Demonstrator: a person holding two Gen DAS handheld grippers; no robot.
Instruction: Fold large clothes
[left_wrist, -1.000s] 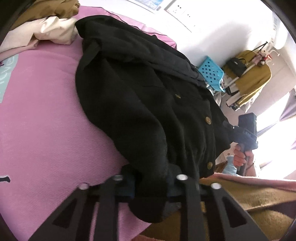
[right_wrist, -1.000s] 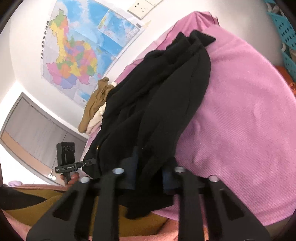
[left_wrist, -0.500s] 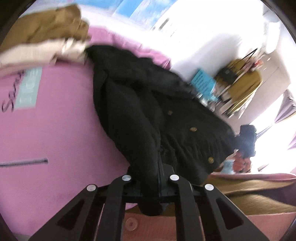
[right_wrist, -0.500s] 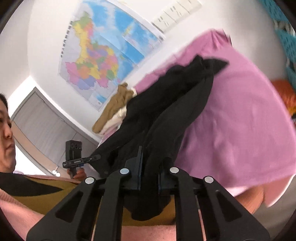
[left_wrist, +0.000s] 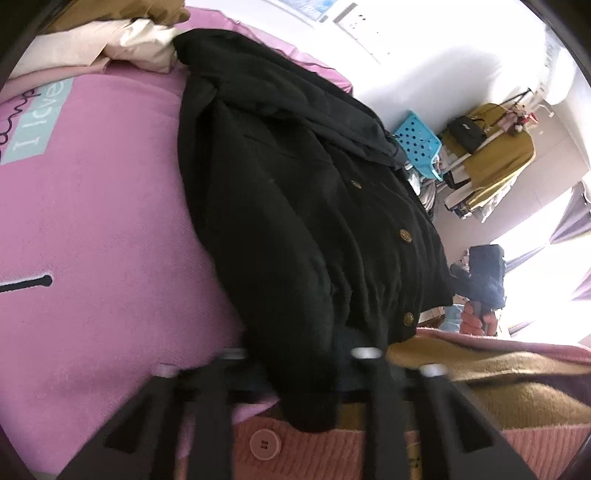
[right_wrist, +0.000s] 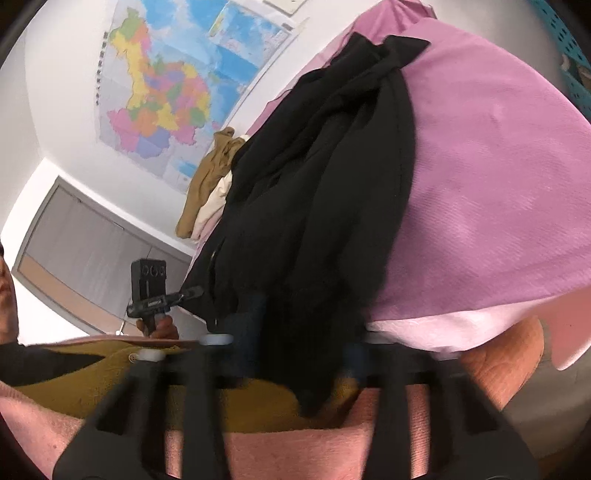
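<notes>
Both grippers clamped on the near hem of a black coat spread along a pink bed

Nearest, at the bed's near edge, the left gripper (left_wrist: 299, 373) has its fingers pinched on the black coat (left_wrist: 295, 192)'s hem, which bunches and droops below them; the right gripper (right_wrist: 295, 354) has just been closing and likewise clamps a hanging fold of the coat (right_wrist: 325, 177). The cloth looks thick, soft and fairly heavy, likely to sag and slide rather than hold a crease, so hem corners and shoulder seams seem the best holds, clear of the brass buttons (left_wrist: 405, 236). Bare pink bedspread (left_wrist: 92, 221) lies open on both sides of the coat; further off its collar reaches the far edge by the wall, touching a beige and tan clothes pile (left_wrist: 122, 40) at the far corner.
</notes>
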